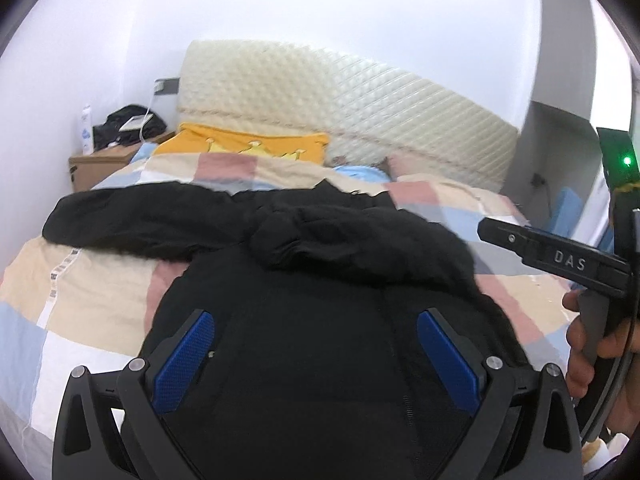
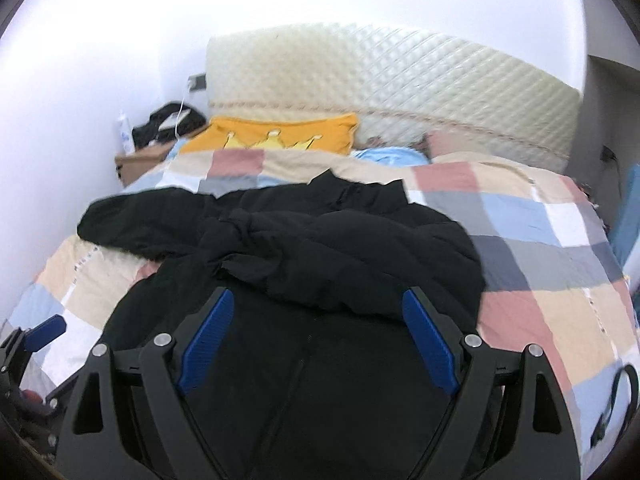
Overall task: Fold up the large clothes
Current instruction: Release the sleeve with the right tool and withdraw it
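— Two claws, and we hold both spread wide with nothing between the blue pads. Our left claw [image 1: 316,354] hangs over the near part of the black jacket [image 1: 304,280]; our right claw [image 2: 318,336] does the same in its own view.

— Where do we see the jacket [image 2: 320,248] lying?

— On the bed, spread over the checked quilt [image 2: 540,240]. One sleeve reaches out to the left, and the other is folded across the chest in a rumpled heap. A seam or zip runs down the middle of the near part, towards us.

— And beyond it?

— We see a yellow pillow [image 1: 248,146] with crowns at the head of the bed, with a quilted cream headboard [image 1: 340,96] behind it. To the left stands a nightstand [image 1: 100,166] carrying a bottle [image 1: 86,128] and dark things. In the left view, our right hand [image 1: 592,356] grips its tool at the right edge.
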A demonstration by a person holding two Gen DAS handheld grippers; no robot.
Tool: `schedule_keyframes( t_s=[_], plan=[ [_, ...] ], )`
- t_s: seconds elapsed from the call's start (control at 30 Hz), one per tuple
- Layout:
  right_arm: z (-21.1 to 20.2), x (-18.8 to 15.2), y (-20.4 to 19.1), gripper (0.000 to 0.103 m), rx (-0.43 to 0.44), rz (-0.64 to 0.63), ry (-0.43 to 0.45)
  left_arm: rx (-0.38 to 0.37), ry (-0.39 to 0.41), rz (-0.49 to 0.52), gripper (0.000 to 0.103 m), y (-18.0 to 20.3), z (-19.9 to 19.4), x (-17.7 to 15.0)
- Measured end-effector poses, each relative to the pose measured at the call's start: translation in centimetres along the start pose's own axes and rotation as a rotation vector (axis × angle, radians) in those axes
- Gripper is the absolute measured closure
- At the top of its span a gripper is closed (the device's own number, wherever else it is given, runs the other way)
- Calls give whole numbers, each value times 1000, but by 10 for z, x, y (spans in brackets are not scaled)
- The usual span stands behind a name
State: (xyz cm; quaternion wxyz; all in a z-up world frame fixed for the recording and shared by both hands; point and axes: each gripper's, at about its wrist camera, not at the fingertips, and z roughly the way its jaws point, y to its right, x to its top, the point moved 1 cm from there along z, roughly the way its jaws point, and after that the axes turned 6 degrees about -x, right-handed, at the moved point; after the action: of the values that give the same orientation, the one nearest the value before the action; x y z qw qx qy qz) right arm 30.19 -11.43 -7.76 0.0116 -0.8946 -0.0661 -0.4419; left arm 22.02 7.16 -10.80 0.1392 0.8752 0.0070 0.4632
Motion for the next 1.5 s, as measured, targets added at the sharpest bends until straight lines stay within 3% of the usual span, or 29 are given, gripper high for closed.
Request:
schedule_keyframes(
  t_s=[0.27, 0.47, 0.7, 0.93, 1.2, 1.5],
  plan=[
    [-44, -26, 34, 17, -15, 72, 49, 38, 69, 85, 0, 37, -18, -6],
    [-71, -51, 46, 17, -30, 69, 96, 39, 72, 108, 0, 49, -21, -16],
    [-81, -82, 53, 17, 16, 118, 107, 61, 57, 139, 0, 58, -24, -28],
    [-101, -113, 58, 17, 7, 69, 130, 88, 42, 144, 0, 60, -26, -36],
    [-123, -138, 84, 16, 2, 146, 112, 76, 37, 154, 0, 66, -32, -48],
    [-139, -157, 79, 16, -40, 141, 147, 40, 51, 197, 0, 70, -49, -53]
  ],
)
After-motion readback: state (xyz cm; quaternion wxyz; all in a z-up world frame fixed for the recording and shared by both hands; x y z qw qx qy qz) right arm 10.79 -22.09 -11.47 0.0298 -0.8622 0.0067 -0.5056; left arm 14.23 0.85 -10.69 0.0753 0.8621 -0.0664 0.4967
